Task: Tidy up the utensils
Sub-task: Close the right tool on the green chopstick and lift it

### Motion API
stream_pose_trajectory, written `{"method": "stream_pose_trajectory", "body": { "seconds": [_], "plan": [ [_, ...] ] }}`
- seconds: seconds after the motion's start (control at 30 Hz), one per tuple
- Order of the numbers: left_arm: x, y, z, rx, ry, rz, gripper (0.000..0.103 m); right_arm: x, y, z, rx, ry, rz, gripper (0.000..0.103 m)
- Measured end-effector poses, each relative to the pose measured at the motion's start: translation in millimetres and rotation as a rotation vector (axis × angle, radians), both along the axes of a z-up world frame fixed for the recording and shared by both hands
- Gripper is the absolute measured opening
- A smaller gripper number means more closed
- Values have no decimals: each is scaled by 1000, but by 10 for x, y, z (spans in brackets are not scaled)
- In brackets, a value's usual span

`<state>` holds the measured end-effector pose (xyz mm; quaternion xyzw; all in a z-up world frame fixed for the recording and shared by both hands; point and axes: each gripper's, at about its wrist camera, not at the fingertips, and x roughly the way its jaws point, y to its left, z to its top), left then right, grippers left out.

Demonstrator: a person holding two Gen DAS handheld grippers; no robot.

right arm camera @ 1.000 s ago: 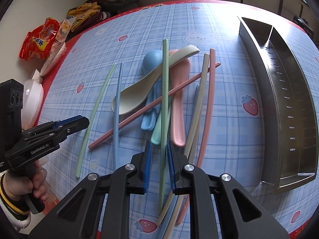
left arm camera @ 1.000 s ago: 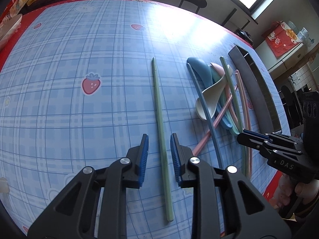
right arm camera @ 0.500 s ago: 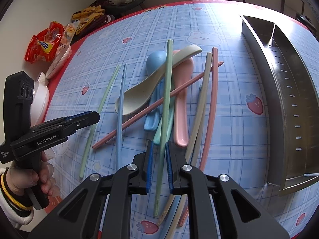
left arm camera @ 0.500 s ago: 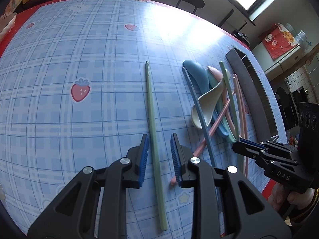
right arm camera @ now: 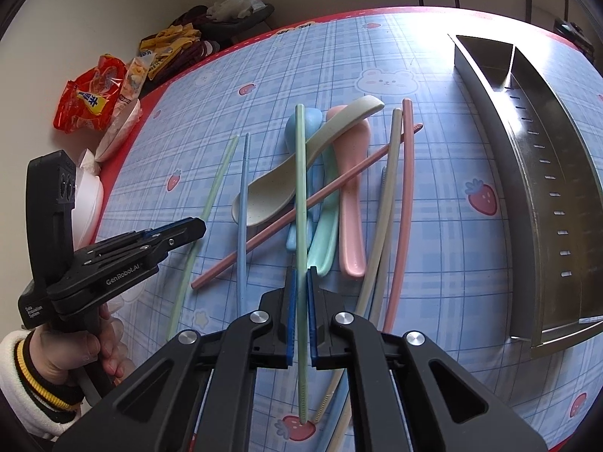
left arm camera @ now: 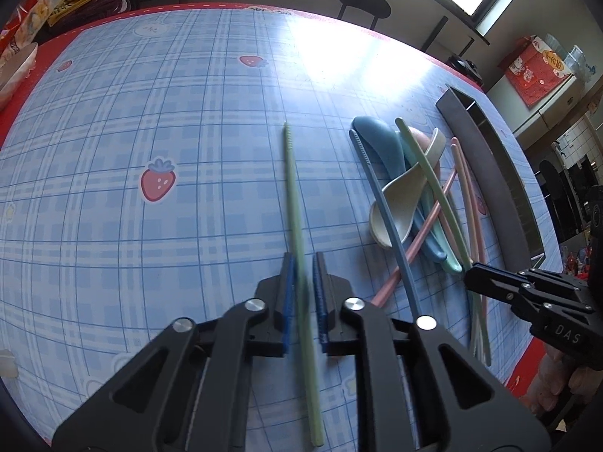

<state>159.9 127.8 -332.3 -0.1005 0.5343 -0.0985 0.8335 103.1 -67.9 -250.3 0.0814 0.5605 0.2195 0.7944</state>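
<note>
While a blue plaid tablecloth with printed strawberries and a red border [left arm camera: 158, 120] covers the whole table, a long stainless-steel divided tray [right arm camera: 542, 173] runs along its right side with two compartments, and no utensil shows in either. Near the tray, towards the middle of the cloth, lies a crossed heap: a cream speckled spoon [right arm camera: 301, 173] on top of a blue spoon [right arm camera: 301, 128], a mint spoon [right arm camera: 324, 241] and a pink spoon [right arm camera: 350, 211], with a pink chopstick [right arm camera: 301, 211] slanting across them and a beige chopstick [right arm camera: 380, 211] and a second pink one [right arm camera: 405, 203] beside them. A blue chopstick [right arm camera: 243, 218] lies at the heap's left edge.

At the far left edge of the table sits a red snack bag with yellow lettering [right arm camera: 88, 100], too small to read.

Each device clamps a pale green chopstick. The left gripper [left arm camera: 303, 275], lettered "GenRobot.AI" on its side with a small "Data Acquisition System" label, has closed on the pale green chopstick lying alone [left arm camera: 292, 180], apart from the heap. The right gripper [right arm camera: 300, 275], marked "DAS", has closed on the pale green chopstick across the heap [right arm camera: 299, 173], which lies over the spoons.
</note>
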Motion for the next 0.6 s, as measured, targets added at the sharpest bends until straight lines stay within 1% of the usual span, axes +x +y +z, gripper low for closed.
{"method": "stream_pose_trajectory", "body": {
  "seconds": [0.13,0.2,0.33,0.4,0.47,0.6],
  "plan": [
    [-104,-23,-13,8,0,-22,10,-16,-20,29,12,-5,-7,6],
    [-172,-34,-21,23,-19,-27,12,-25,-41,25,15,-4,-14,6],
    [-211,-70,-23,58,-52,-47,11,-46,-73,34,24,-1,-21,6],
    [-197,-51,-27,37,-46,-42,10,-59,-88,56,29,-6,-22,6],
    [-192,21,-11,13,-40,-13,10,-77,-107,102,34,-17,-26,6],
    [-229,173,187,-35,-80,22,10,-104,-191,190,47,-37,-43,6]
  ]
}}
